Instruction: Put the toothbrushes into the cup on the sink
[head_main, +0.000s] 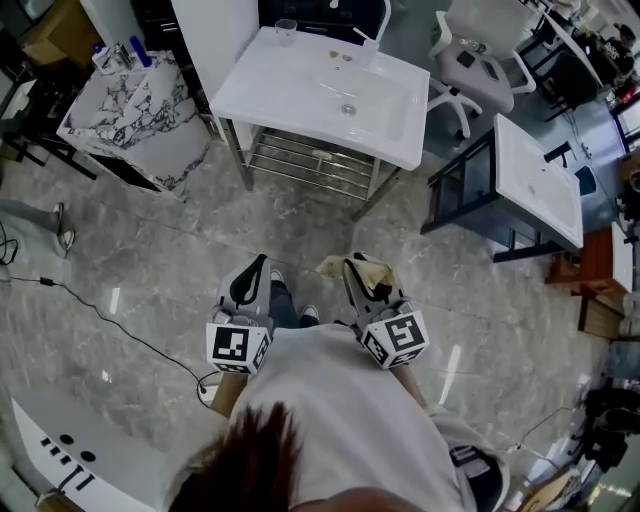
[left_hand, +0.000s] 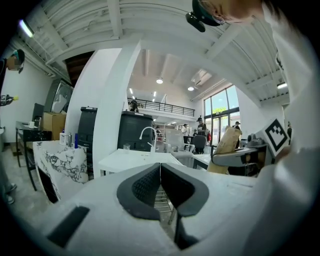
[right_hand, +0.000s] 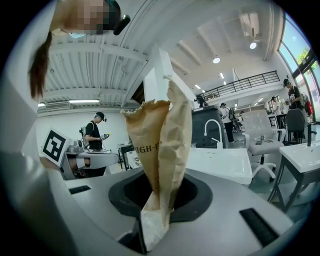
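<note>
Marbled cabinet (head_main: 135, 115): I see it far left in the head view, with small bottles on its top.
Left gripper (head_main: 262, 264): I have it low in front of the person's body, pointing toward the sink and well short of it. In the left gripper view its jaws (left_hand: 160, 170) are pressed together with nothing between them.
Cup (head_main: 286, 28): a clear glass stands upright at the sink's back left corner. The left gripper view shows it small (left_hand: 126, 147), left of the tap (left_hand: 148, 134).
Sink (head_main: 300, 95): a white basin on a metal rack, straight ahead of both grippers.
Toothbrushes: I cannot make any out in these views.
Right gripper (head_main: 352, 266): it is level with the left one and just beside it. Its jaws (right_hand: 159, 192) are pinching a brown paper bag (right_hand: 160, 145) near the bag's lower end.
Paper bag: it stands up from the pads, crumpled, with its top open.
Office chair (head_main: 480, 50): it stands right of the sink.
</note>
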